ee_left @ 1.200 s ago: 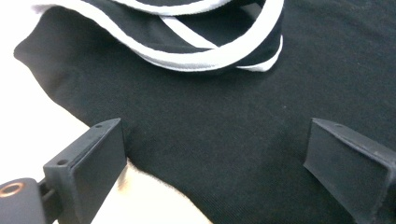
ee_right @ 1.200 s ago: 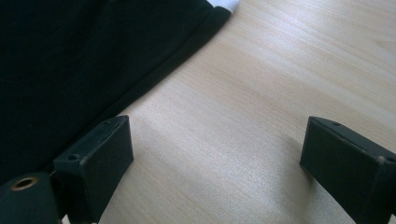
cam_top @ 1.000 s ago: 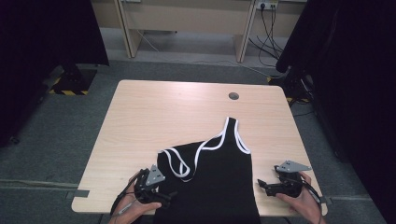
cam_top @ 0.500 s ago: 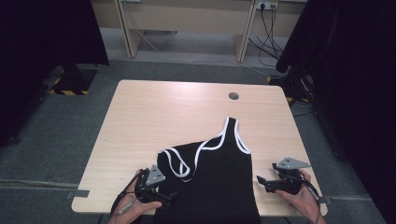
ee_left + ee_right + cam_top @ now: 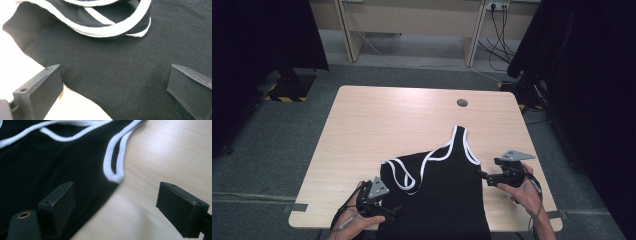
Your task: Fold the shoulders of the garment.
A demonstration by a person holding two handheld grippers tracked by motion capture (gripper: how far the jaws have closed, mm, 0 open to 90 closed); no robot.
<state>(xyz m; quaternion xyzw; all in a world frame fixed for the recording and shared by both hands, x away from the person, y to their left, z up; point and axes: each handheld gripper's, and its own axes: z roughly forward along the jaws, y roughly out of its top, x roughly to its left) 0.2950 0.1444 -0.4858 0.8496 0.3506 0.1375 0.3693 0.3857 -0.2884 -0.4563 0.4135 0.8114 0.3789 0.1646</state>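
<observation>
Gaping wide, both tools empty: left tool (image 5: 393, 212), right tool (image 5: 482, 176), beside tank top (image 5: 447, 195).

Light wooden table (image 5: 377, 125), black tank top (image 5: 447, 200) with white trim lying on it

The black tank top (image 5: 442, 195) is running off the bottom edge of the high view, so its hem is staying out of sight. In the left gripper view the top edge is cutting through the white-trimmed straps (image 5: 107, 27). In the right gripper view the near tabletop (image 5: 130, 220) is blurring, its grain smearing away.
</observation>
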